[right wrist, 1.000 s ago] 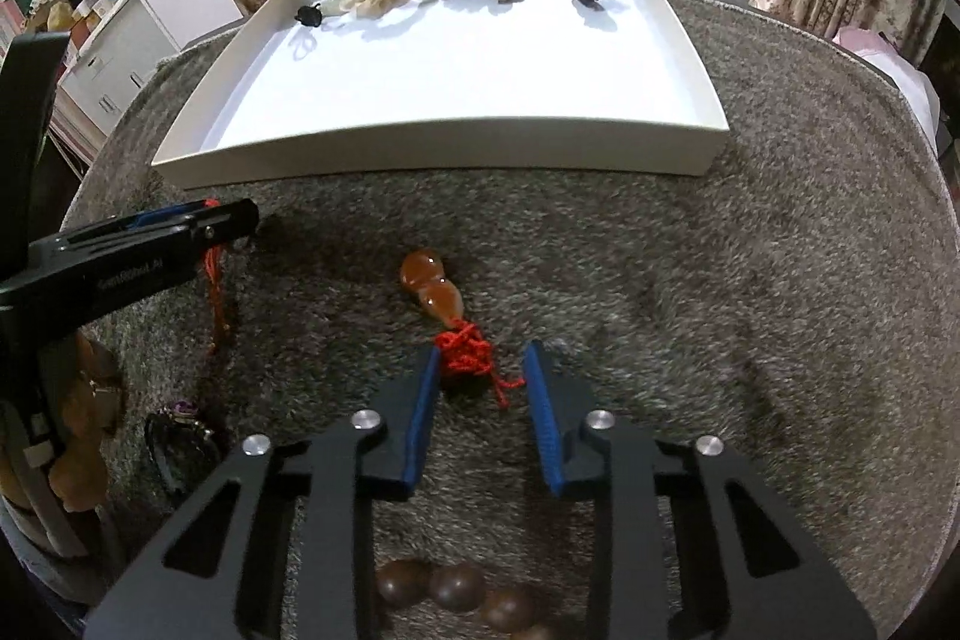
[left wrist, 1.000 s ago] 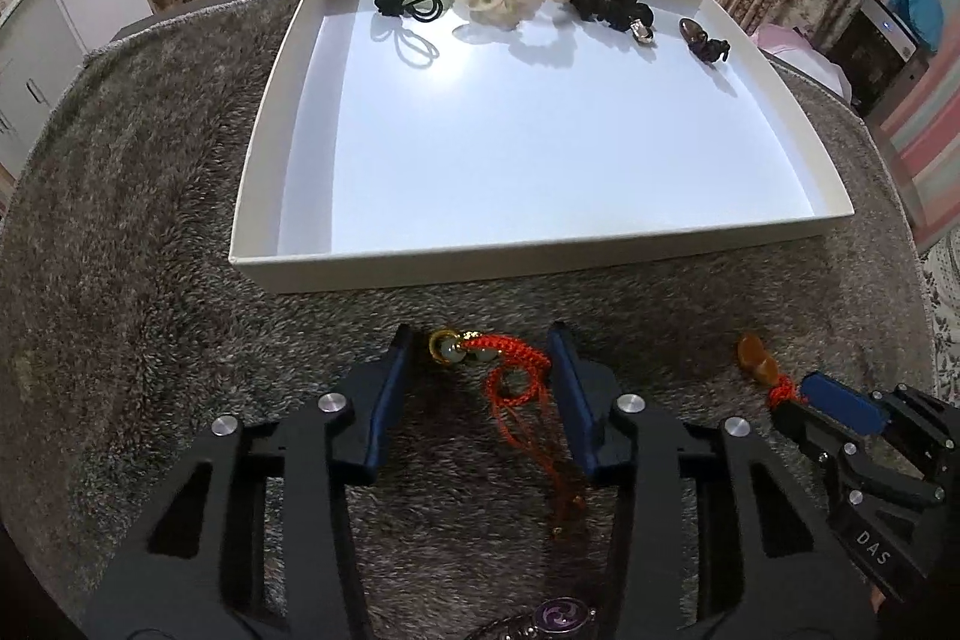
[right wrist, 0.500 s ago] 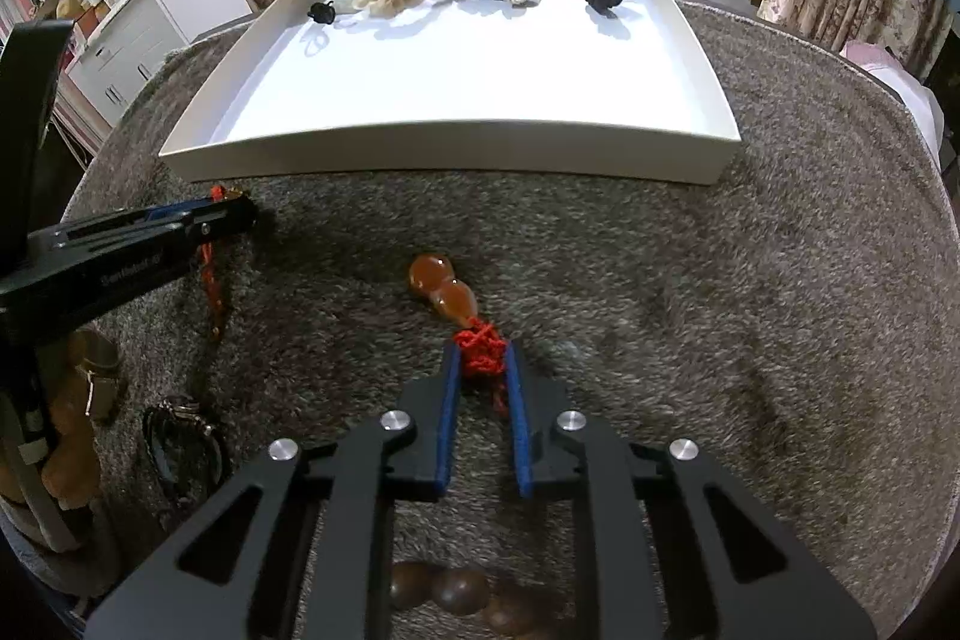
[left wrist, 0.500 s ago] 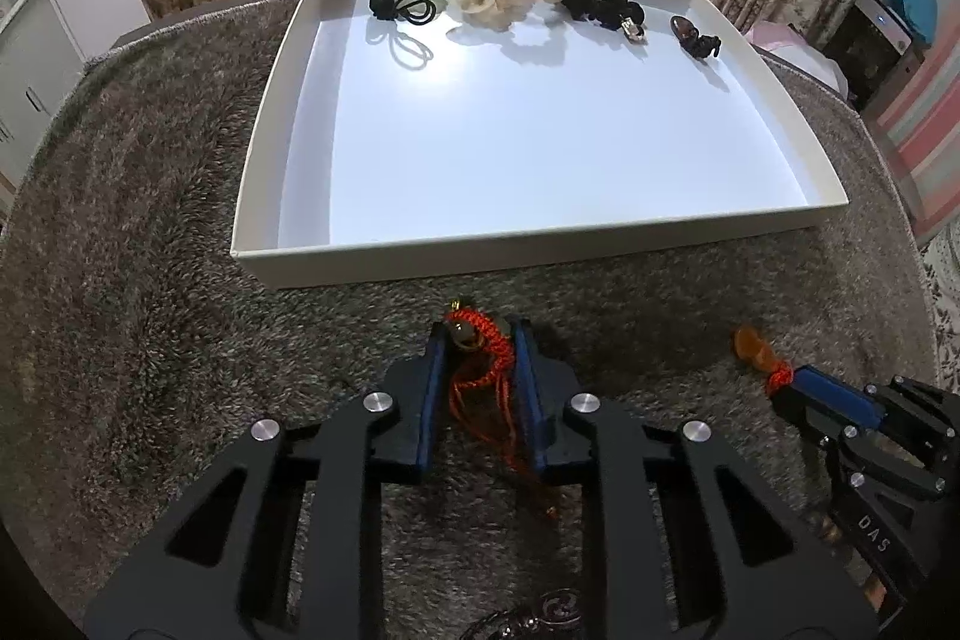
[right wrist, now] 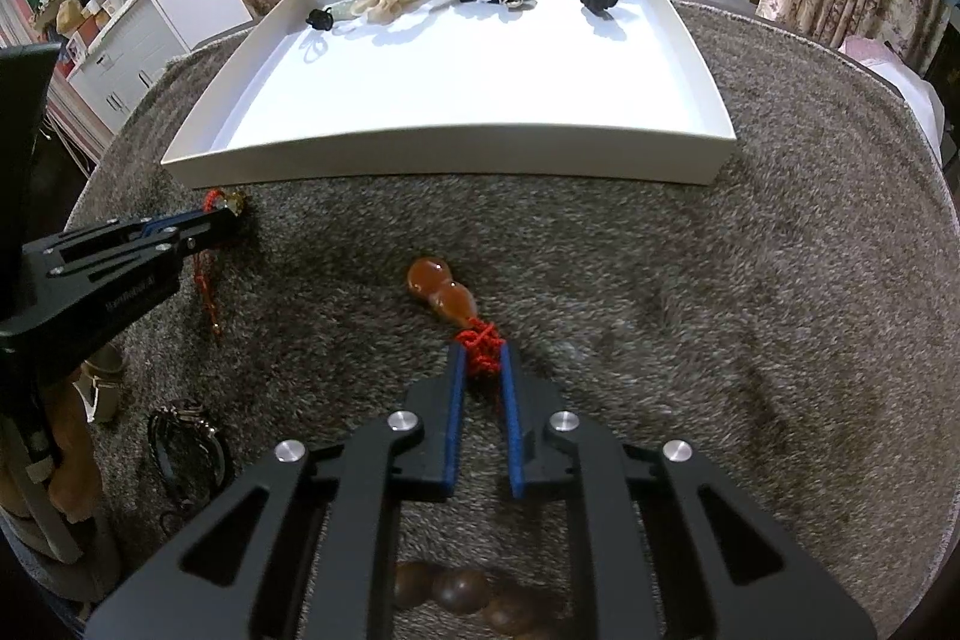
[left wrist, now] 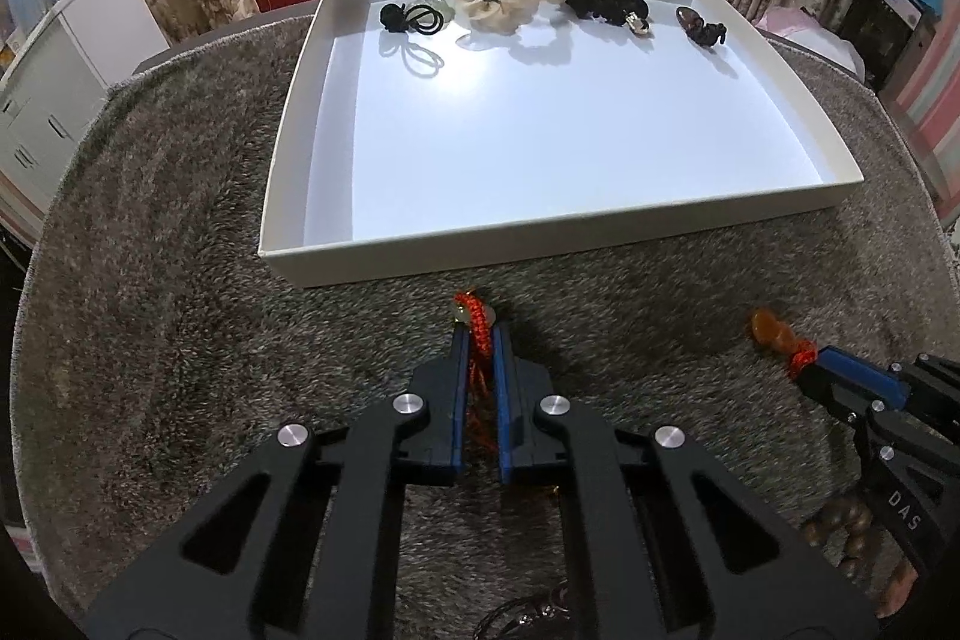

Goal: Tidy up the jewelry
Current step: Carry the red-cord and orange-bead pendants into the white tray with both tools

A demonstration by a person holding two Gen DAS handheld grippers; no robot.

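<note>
My left gripper [left wrist: 480, 340] is clamped on the red braided cord [left wrist: 478, 325] at lower centre, just below the white tray [left wrist: 420, 262]. My right gripper [right wrist: 480, 352] pinches the red knot [right wrist: 480, 343] of the amber gourd pendant [right wrist: 441, 289], mid-frame on the grey rug [right wrist: 720, 310].

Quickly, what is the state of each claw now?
Left claw: closed on the red braided cord.
Right claw: closed on the gourd pendant's red knot.
</note>
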